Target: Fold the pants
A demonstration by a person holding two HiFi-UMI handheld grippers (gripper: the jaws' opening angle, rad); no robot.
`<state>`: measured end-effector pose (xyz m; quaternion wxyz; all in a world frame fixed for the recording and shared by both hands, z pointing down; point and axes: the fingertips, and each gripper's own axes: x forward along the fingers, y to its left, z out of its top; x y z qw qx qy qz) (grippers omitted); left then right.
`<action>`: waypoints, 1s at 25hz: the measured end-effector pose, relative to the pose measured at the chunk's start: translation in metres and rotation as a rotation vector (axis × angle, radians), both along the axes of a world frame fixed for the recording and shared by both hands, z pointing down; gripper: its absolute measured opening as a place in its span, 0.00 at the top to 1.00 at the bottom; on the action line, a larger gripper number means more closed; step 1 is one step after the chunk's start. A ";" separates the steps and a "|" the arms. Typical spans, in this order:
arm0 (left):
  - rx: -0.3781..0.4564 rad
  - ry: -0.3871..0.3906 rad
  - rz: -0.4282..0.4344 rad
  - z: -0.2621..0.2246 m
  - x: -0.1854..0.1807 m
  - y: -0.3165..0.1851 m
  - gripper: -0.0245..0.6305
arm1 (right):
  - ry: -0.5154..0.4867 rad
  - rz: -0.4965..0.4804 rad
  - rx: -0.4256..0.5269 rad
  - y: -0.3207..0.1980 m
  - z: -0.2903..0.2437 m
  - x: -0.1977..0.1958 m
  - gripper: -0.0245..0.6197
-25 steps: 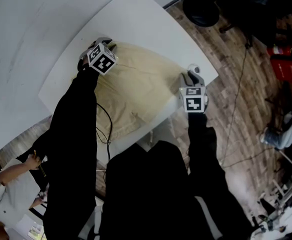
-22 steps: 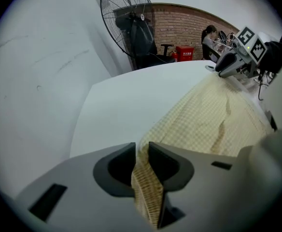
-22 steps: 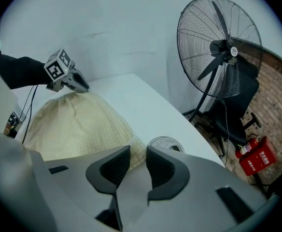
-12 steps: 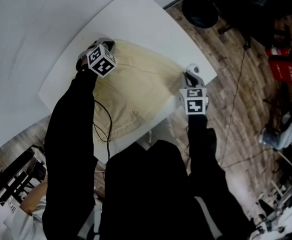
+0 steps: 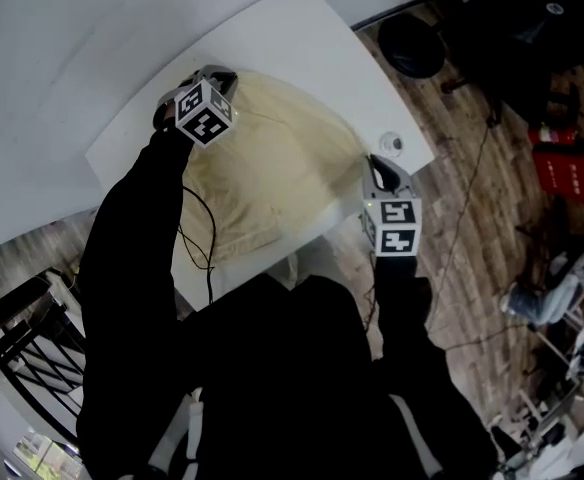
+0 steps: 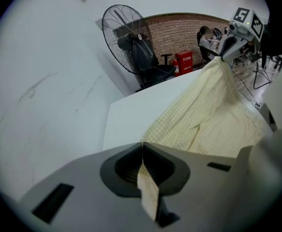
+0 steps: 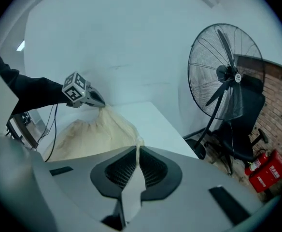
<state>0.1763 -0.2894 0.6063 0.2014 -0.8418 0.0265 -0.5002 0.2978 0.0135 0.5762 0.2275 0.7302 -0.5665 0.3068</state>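
Note:
The pale yellow pants (image 5: pixel 272 178) lie on the white table (image 5: pixel 272 38), their far edge lifted and stretched between my two grippers. My left gripper (image 5: pixel 222 76) is shut on one corner of that edge; a strip of the cloth (image 6: pixel 148 192) runs through its jaws. My right gripper (image 5: pixel 375 166) holds the other corner near the table's right edge. Its jaws have just been closing, and the fabric (image 7: pixel 131 192) is pinched between them. The right gripper (image 6: pixel 230 45) shows in the left gripper view, and the left gripper (image 7: pixel 98 102) in the right gripper view, each with the pants hanging from it.
A small white round object (image 5: pixel 392 145) sits on the table's right corner. A big standing fan (image 7: pixel 228 76) and a black chair (image 7: pixel 247 144) stand beyond the table, over the wooden floor. A black cable (image 5: pixel 207 238) trails over the table's near edge. A red crate (image 5: pixel 564 158) sits on the floor.
Both grippers have risen, lifting the pants' far edge off the table so the cloth hangs taut between them. The person at lower left has left the view.

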 end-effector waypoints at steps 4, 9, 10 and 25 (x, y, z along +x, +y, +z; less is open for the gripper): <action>0.027 0.035 -0.004 -0.024 -0.016 -0.001 0.95 | 0.017 -0.083 0.056 -0.001 -0.033 -0.029 0.93; 0.063 0.057 -0.021 -0.047 -0.043 -0.006 0.95 | 0.000 -0.149 0.103 -0.003 -0.069 -0.071 0.93; 0.062 0.060 -0.031 -0.050 -0.048 -0.006 0.95 | 0.001 -0.163 0.105 -0.002 -0.073 -0.079 0.93; 0.063 0.084 -0.094 -0.069 -0.137 -0.028 0.95 | -0.027 -0.498 0.148 -0.020 -0.141 -0.233 0.93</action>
